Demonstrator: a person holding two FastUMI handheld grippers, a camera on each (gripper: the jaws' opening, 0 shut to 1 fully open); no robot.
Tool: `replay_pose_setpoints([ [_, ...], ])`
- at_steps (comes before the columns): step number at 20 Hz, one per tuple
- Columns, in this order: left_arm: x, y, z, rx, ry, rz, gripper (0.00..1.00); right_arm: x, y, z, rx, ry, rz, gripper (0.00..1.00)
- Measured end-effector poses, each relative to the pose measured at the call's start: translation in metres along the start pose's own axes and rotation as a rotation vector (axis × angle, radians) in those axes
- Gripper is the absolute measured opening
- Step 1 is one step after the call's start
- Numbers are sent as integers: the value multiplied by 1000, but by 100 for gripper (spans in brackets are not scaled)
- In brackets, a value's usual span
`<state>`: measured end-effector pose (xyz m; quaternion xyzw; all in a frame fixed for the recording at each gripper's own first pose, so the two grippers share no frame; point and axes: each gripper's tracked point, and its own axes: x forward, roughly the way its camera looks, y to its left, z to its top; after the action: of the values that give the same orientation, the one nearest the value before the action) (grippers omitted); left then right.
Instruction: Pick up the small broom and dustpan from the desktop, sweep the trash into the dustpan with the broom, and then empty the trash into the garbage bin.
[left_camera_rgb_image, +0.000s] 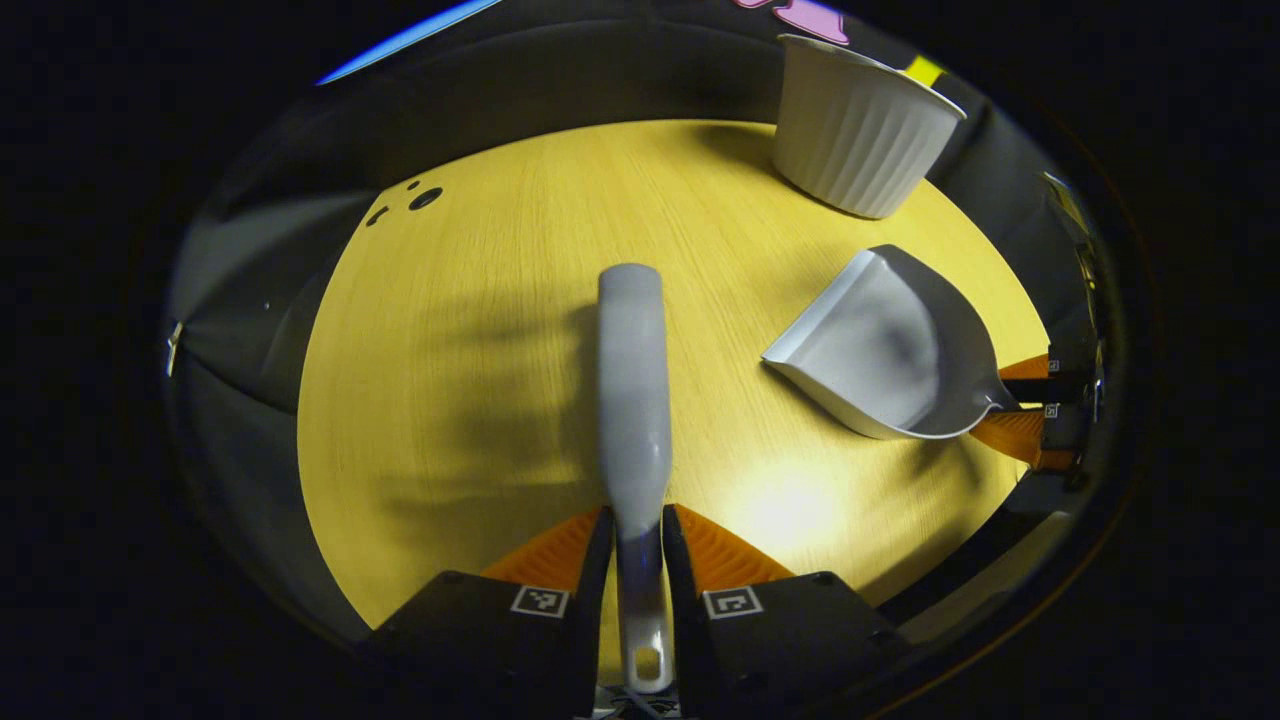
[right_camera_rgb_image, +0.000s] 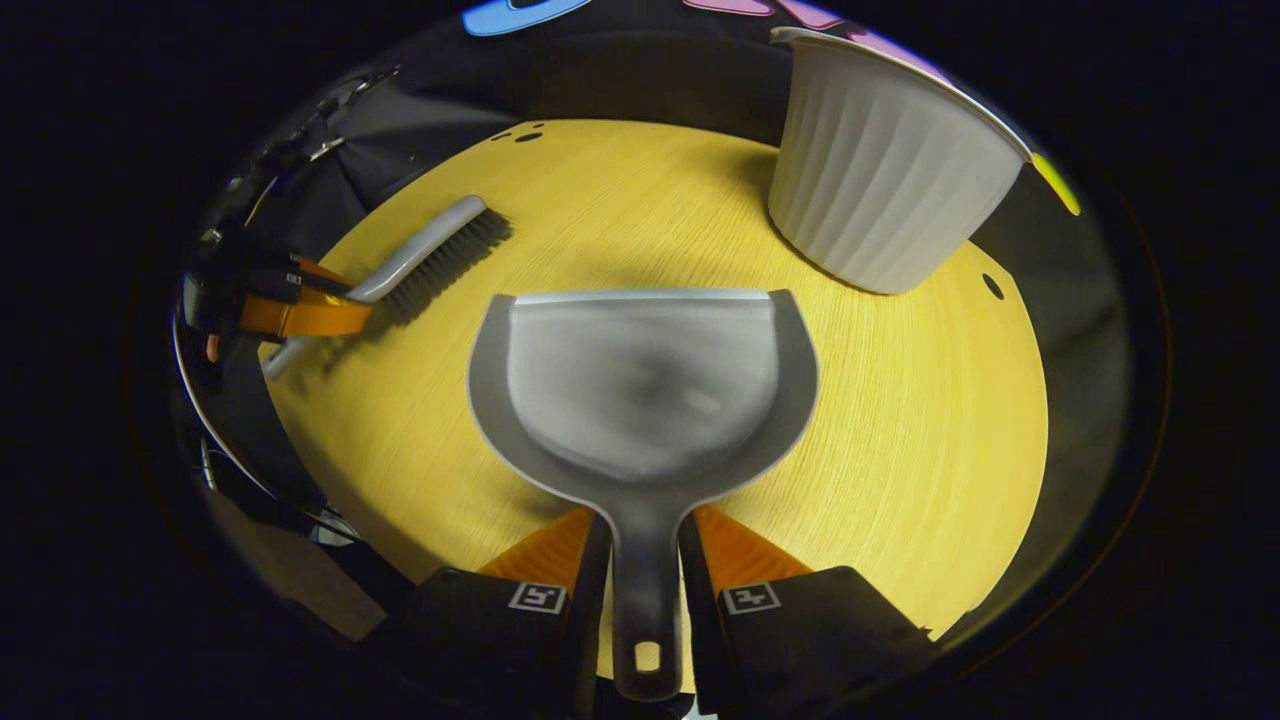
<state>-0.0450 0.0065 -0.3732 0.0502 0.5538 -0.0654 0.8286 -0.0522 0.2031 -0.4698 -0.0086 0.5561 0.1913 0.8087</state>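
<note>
A: Since the largest thing comes first, the round desktop (right_camera_rgb_image: 900, 480) is taken as the clock face in the right gripper view, and the ribbed white garbage bin (right_camera_rgb_image: 880, 170) is found standing upright on it at about one o'clock.

B: And the dustpan (right_camera_rgb_image: 640, 385)?

A: It is seen at the centre, mouth toward twelve, its handle run back to six, where the right gripper (right_camera_rgb_image: 645, 560) is clenched on it — both fingers pressed against the handle. In the left gripper view the pan is tipped up at three o'clock, lip raised off the wood.

B: The broom (left_camera_rgb_image: 633, 400) is next, then.

A: It is gripped by its handle in the left gripper (left_camera_rgb_image: 637, 550), jaws closed on it from both sides; bristles are seen at ten o'clock in the right gripper view. A small pale smudge inside the pan may be trash, but it cannot be told for certain.

B: What could be spoiled from here?

A: If the pan is tilted forward before the bin is reached, whatever lies in it would likely be spilled — and the light bin could be knocked over by a low approach.
</note>
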Motion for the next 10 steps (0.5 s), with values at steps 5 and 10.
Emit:
replay_pose_setpoints([
  [5, 1, -8, 1, 21, 2, -10, 62, -6, -1, 0, 20, -5, 0, 48],
  [10, -6, -8, 0, 12, -10, -6, 74, -19, 1, -3, 23, -6, 5, 63],
])
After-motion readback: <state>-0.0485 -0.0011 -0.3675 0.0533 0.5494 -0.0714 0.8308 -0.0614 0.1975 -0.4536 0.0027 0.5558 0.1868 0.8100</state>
